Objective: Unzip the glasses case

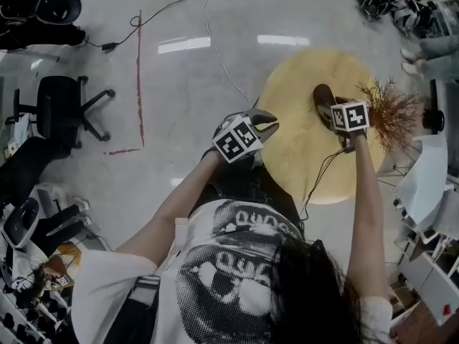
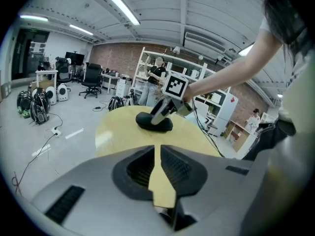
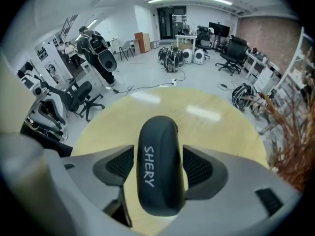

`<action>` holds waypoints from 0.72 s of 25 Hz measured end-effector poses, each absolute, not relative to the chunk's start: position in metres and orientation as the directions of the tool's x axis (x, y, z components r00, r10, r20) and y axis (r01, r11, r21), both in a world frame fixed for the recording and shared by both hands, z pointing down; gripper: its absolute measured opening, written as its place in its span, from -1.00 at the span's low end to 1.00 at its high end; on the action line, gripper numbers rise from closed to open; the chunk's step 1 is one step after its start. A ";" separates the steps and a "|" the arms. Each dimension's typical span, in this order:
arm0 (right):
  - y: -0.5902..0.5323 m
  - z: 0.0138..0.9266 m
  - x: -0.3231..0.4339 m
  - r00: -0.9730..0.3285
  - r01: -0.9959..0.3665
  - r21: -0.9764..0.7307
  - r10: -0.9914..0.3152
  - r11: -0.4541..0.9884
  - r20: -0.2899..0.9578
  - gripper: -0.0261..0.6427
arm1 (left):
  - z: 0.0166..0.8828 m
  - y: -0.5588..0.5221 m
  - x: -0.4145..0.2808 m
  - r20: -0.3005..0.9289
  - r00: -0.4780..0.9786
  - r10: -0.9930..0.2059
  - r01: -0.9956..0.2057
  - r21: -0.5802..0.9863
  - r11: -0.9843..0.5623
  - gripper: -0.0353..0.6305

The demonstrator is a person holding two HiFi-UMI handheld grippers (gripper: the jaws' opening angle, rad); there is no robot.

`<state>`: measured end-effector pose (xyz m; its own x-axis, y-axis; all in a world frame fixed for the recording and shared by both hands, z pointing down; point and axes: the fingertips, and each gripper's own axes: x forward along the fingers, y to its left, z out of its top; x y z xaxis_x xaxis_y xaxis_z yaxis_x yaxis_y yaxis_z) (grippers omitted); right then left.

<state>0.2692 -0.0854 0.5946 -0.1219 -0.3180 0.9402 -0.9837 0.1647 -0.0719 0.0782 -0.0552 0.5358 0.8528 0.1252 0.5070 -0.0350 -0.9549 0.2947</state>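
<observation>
Two grippers are in view, each held in one hand over a round yellow table (image 3: 216, 114).

Right gripper (image 3: 158, 170): it points steeply down at the table. The black case (image 3: 158, 132) lies flat on the table, directly between its jaws. The case's long axis runs along the line the jaws point: its near end sits deep in the throat of the jaws and its far end reaches out past the tips. One ribbed pad (image 3: 120, 165) stands beside each long side of the case. The pads stand very close to the case, with a thin dark gap showing on the left side, so the jaws read as released rather than clamped. White lettering on the case's top faces the camera. The lid looks closed; the zip pull cannot be made out.

Left gripper (image 2: 159, 156): its jaws are drawn together to a narrow slit, and nothing lies between them. Only the tabletop shows through the slit. The case lies well ahead of these jaws, beyond the tips and a little left of their line, across a bare stretch of table.

Dried twigs (image 3: 293, 146) stand off the right side of the right jaws, at the table's edge and apart from the case.
</observation>
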 end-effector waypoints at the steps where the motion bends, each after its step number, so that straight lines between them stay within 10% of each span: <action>1: -0.081 0.591 0.269 -0.115 -0.987 -0.071 -0.334 0.143 0.935 0.03 | 0.530 -0.055 0.078 0.501 0.855 0.131 -0.027 0.296 -0.955 -0.81; 18: 0.064 0.507 0.176 0.012 -0.941 -0.238 -0.728 -0.239 0.686 -0.38 | 0.502 -0.029 0.103 0.441 0.854 0.274 0.120 0.346 -0.930 -0.81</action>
<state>0.1762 0.0638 0.5069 0.0116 -0.7275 0.6860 -0.9415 -0.2391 -0.2376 0.1034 -0.0293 0.5018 0.8544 0.2742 0.4414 0.1198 -0.9305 0.3462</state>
